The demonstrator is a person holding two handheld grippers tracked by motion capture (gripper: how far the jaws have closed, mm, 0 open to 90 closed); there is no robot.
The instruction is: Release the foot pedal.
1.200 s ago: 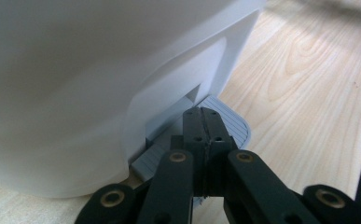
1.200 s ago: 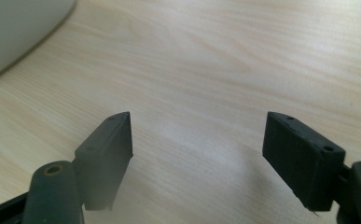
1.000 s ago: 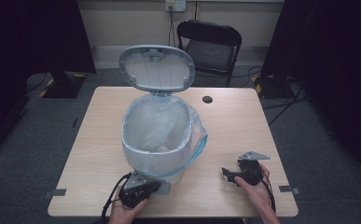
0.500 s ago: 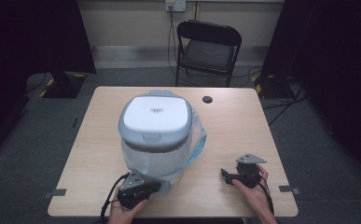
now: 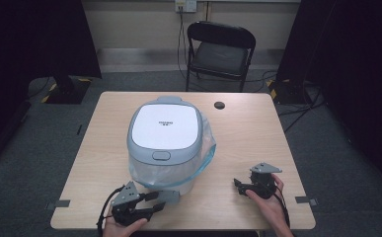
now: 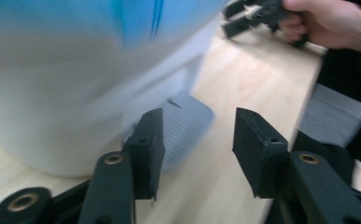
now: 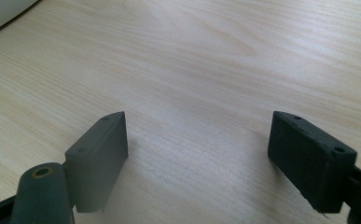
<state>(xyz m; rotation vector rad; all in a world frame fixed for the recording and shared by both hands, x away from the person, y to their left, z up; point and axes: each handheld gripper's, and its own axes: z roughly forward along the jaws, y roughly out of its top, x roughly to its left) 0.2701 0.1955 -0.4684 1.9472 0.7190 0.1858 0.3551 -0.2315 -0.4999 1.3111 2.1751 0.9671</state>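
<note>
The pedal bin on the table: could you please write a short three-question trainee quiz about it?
1. True or false: the lid of the pedal bin is shut.
2. Which gripper is nearest the foot pedal: A left gripper, B right gripper?
3. What colour is the bin liner's edge?

Key: 1 true. 2 A; its jaws have just been opening, nothing clamped between them. 3 blue.

The lid (image 5: 165, 127) of the bin (image 5: 164, 148) has a small dark mark of print in its middle. It is too tiny to read. No other words or numbers can be read.
</note>
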